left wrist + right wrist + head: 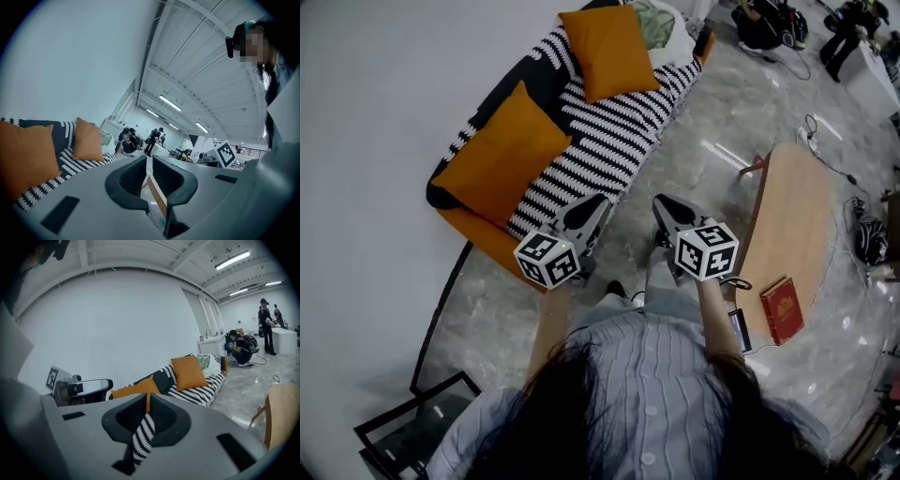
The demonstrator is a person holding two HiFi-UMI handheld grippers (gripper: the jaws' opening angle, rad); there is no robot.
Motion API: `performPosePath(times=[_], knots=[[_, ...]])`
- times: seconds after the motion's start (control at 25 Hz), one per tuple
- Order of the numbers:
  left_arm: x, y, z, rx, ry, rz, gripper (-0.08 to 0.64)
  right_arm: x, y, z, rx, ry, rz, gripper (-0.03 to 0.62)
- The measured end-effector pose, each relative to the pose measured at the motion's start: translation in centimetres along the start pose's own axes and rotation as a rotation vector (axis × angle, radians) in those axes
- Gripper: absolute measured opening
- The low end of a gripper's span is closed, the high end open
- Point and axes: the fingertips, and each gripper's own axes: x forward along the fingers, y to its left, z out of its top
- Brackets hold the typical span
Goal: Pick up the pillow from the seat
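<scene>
While on one sofa (602,148), two pillows (502,155) (607,49)

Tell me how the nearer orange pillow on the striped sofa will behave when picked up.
The nearer orange square fabric pillow looks plump, so probably light and squashy, not stiff. It leans on the back of the black-and-white striped sofa, so a push may flop it over. Its matte cloth likely won't slip.

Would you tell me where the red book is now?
In the head view, the red book lies at the right, by the wooden table's near end, just right of the right gripper.
</scene>
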Motion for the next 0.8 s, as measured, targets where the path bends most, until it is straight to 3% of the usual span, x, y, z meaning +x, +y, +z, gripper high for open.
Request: performPosePath(times=[0.48,0.8], knots=[[11.8,4.5,4.0,0.008,-0.019,0.064,0.031,5.9,-10.4,7.0,-0.021,0.010,0.048,0.035],[21.6,5.0,5.6,0.004,-0.021,0.095,0.031,8.6,-18.4,11.8,-0.031,0.031,0.110,0.035]])
